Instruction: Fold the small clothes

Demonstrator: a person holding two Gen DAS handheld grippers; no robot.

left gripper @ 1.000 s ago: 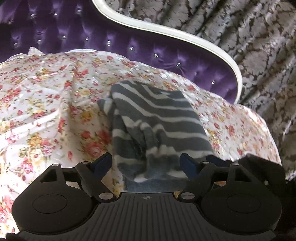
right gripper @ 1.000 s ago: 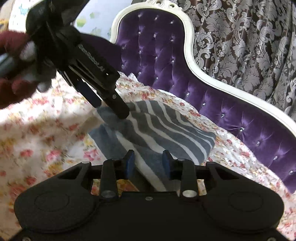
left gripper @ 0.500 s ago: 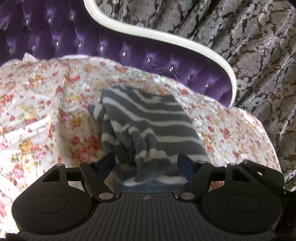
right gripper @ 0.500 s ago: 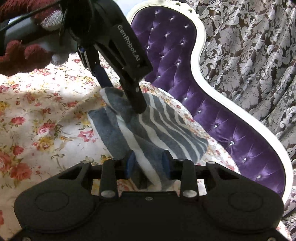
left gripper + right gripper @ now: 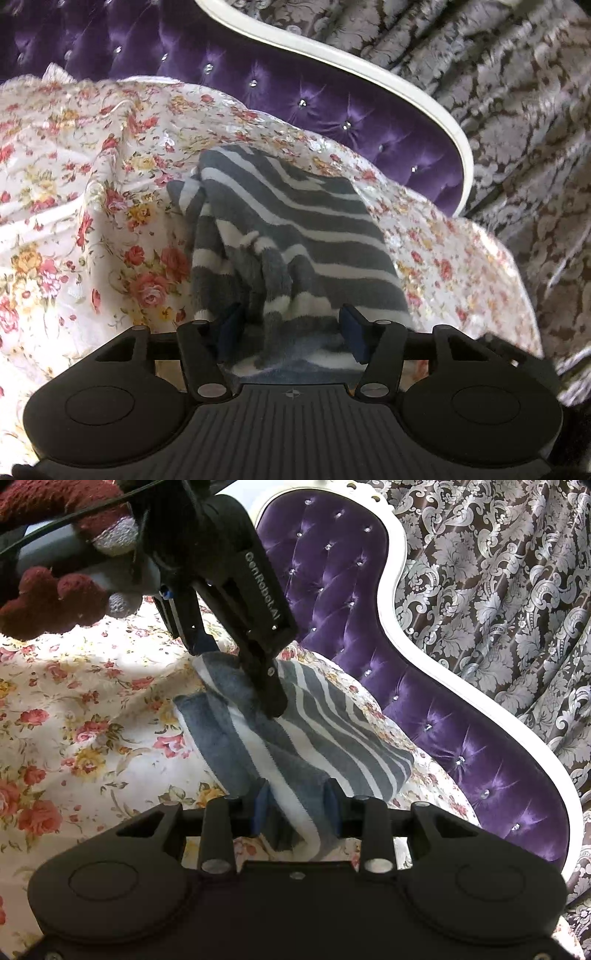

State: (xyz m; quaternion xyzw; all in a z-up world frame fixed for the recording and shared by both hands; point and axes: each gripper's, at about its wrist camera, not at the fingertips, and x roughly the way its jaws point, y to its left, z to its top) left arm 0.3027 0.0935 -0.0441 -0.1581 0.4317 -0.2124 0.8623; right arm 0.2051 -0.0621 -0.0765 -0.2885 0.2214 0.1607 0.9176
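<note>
A grey and white striped garment (image 5: 295, 243) lies folded on the floral sheet (image 5: 92, 192); it also shows in the right wrist view (image 5: 325, 731). My left gripper (image 5: 291, 330) is open, its blue pads either side of the garment's bunched near edge. From the right wrist view the left gripper (image 5: 240, 675) presses down on the garment's far corner. My right gripper (image 5: 295, 808) is shut on the garment's near edge, cloth pinched between its blue pads and lifted slightly.
A purple tufted sofa back (image 5: 424, 686) with a white frame (image 5: 480, 709) runs behind the sheet. Patterned grey curtains (image 5: 498, 572) hang beyond. The person's hand in a dark red knit sleeve (image 5: 55, 598) holds the left gripper.
The left gripper's jaws narrowed around the garment's bunched edge as it moved in. The right gripper stayed shut on the cloth and drew its edge up and toward the camera.
</note>
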